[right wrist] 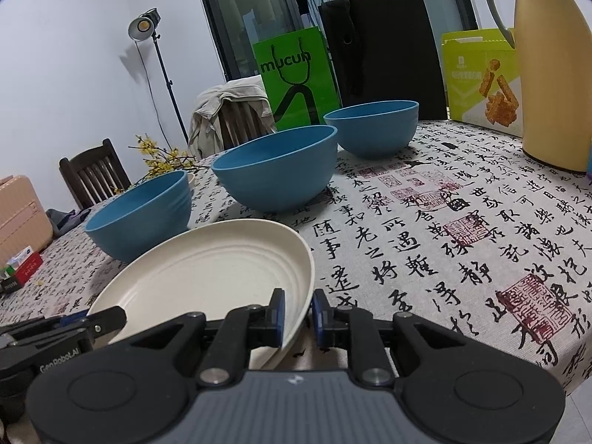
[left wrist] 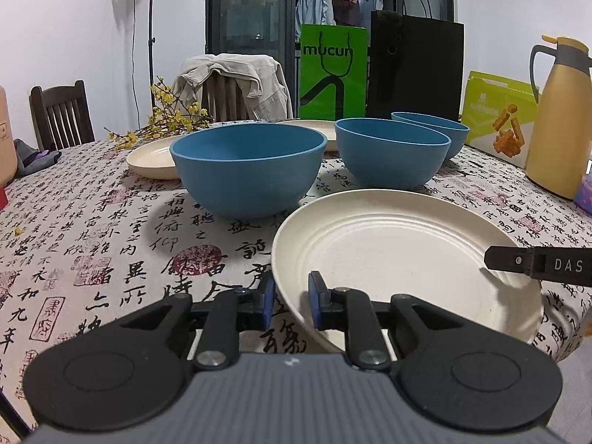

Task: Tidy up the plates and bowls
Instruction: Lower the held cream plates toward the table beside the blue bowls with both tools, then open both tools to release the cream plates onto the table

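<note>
A cream ridged plate [left wrist: 399, 251] lies near the table's front edge; it also shows in the right wrist view [right wrist: 207, 273]. My left gripper [left wrist: 292, 305] straddles its left rim, pads a little apart from it. My right gripper [right wrist: 298, 318] straddles the opposite rim, with a small gap showing at the pads; its finger shows in the left wrist view [left wrist: 532, 264]. Three blue bowls stand behind: a large one [left wrist: 248, 166], a second [left wrist: 392, 151] and a third [left wrist: 433, 127]. Two more cream plates [left wrist: 151, 157] [left wrist: 314, 127] lie farther back.
The table carries a calligraphy cloth [right wrist: 444, 229]. A yellow thermos [right wrist: 551, 74], a green snack box [right wrist: 477, 77], a green bag [left wrist: 333, 70] and a black bag [left wrist: 414, 66] stand at the back. Yellow flowers [left wrist: 166, 122] lie at the far left. Chairs stand behind.
</note>
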A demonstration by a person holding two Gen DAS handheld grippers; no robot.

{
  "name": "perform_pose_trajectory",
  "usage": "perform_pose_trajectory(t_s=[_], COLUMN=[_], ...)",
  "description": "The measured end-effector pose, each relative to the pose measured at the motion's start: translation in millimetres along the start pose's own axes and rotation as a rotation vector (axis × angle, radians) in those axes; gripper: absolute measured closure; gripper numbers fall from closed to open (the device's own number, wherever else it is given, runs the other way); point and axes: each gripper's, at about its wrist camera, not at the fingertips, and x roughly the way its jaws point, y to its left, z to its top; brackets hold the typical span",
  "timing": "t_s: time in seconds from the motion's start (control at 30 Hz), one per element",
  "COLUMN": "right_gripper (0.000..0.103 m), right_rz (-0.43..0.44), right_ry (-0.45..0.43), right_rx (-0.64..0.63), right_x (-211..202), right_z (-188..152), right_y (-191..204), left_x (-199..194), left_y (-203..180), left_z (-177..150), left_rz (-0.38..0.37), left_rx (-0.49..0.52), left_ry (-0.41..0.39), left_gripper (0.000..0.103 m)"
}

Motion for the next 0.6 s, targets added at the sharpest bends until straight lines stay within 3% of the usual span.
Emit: perform_pose_trajectory(t_s=[0.2, 0.37, 0.6], right_gripper=[0.085, 0.071, 0.038], right_rz=[0.004, 0.013, 0.024], right_ry=[-0.005, -0.034, -0.081], right_rx=[0.006, -0.001, -0.026], right_x=[-1.9, -9.6, -21.1], right_z=[1.0, 4.3, 12.3], right_y=[-0.7, 0.2, 8.0], left_x=[-7.4, -14.8, -30.6], left_y=[0.1, 3.9, 13.6], left_z=[2.6, 7.5, 16.9], left_rz=[0.006, 0.002, -0.005], left_rx=[0.009, 0.000, -0.013], left_ry=[-0.038, -0.064, -0.117], left_gripper=[0.071, 0.056, 0.029])
